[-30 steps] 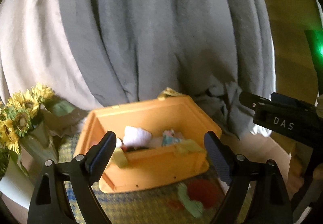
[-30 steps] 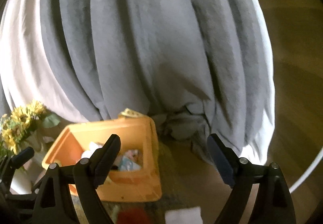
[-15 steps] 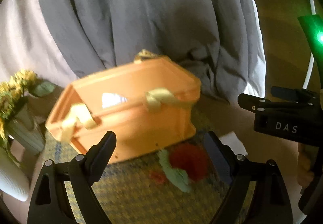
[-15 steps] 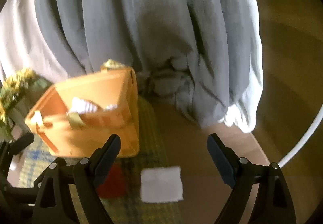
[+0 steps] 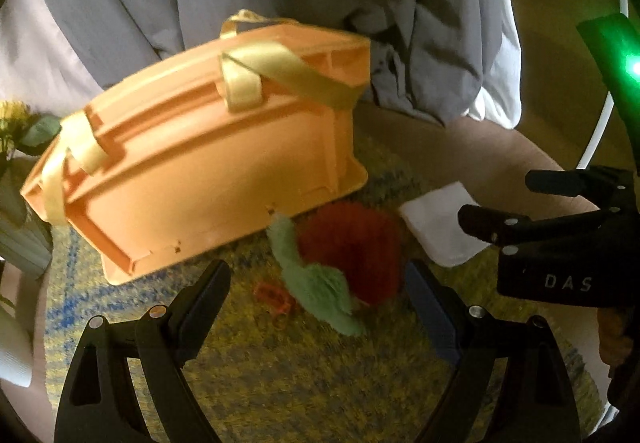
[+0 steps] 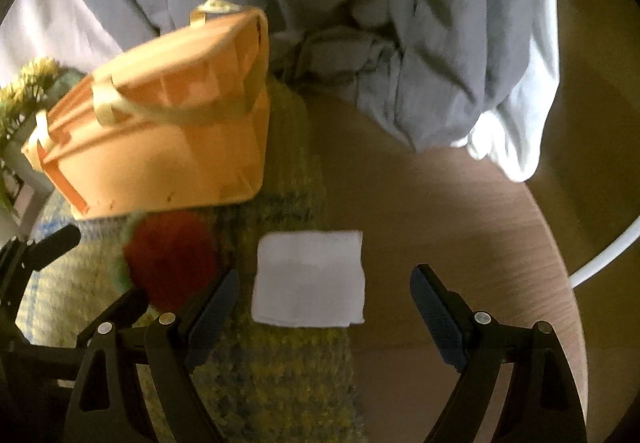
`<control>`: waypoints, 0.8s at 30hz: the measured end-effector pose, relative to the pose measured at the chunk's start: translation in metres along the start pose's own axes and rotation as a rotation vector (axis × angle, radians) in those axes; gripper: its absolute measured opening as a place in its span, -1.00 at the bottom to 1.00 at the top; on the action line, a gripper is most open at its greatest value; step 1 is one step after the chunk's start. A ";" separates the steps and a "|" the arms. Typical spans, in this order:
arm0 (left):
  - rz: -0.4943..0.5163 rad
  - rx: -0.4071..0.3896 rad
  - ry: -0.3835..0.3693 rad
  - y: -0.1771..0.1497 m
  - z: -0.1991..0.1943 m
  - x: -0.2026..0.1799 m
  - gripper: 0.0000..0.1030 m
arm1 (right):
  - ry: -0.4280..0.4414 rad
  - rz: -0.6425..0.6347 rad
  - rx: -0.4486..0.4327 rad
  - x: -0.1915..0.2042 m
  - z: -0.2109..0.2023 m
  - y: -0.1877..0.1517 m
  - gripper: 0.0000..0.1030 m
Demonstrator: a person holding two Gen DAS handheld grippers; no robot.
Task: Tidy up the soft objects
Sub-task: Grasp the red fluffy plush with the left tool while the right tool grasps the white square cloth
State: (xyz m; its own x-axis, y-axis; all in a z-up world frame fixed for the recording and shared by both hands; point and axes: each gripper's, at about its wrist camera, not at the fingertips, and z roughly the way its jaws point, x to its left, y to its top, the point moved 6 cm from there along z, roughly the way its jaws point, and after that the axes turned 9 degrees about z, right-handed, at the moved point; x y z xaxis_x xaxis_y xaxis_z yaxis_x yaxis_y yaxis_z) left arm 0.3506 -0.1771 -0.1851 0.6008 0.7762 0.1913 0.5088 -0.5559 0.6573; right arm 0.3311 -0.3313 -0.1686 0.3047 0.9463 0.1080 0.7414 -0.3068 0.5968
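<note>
An orange plastic bin (image 5: pixel 208 171) with pale yellow straps stands on a yellow-green woven mat (image 5: pixel 280 383); it also shows in the right wrist view (image 6: pixel 168 131). A red and green plush toy (image 5: pixel 340 259) lies on the mat just in front of the bin, seen too in the right wrist view (image 6: pixel 172 255). A folded white cloth (image 6: pixel 310 277) lies to its right, at the mat's edge (image 5: pixel 440 223). My left gripper (image 5: pixel 320 307) is open, over the plush. My right gripper (image 6: pixel 324 307) is open, over the white cloth, and appears in the left wrist view (image 5: pixel 520 211).
A grey and white curtain (image 6: pixel 360 23) hangs behind the round wooden table (image 6: pixel 460 223). Yellow sunflowers (image 6: pixel 28 91) stand left of the bin. A small orange object (image 5: pixel 274 297) lies on the mat by the plush. A white hoop (image 6: pixel 608 255) is at far right.
Both grippers have tilted down and moved closer to the mat. The bin's inside is out of sight now; the plush and white cloth have come between the fingers.
</note>
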 end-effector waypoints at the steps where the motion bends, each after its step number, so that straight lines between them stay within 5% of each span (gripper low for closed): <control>1: 0.002 0.007 -0.004 -0.002 0.003 -0.001 0.73 | 0.002 -0.002 0.010 0.000 0.004 -0.002 0.71; 19: 0.048 0.046 -0.031 0.004 0.051 -0.004 0.73 | 0.021 -0.029 0.111 0.001 0.055 -0.009 0.69; 24: 0.058 0.050 -0.059 0.004 0.059 -0.008 0.50 | 0.043 -0.040 0.129 0.006 0.063 -0.010 0.46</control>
State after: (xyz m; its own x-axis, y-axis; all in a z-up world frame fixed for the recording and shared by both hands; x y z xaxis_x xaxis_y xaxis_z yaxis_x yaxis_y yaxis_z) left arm 0.3839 -0.2030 -0.2274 0.6648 0.7241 0.1837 0.5011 -0.6146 0.6092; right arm 0.3628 -0.3287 -0.2242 0.2491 0.9608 0.1219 0.8238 -0.2763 0.4949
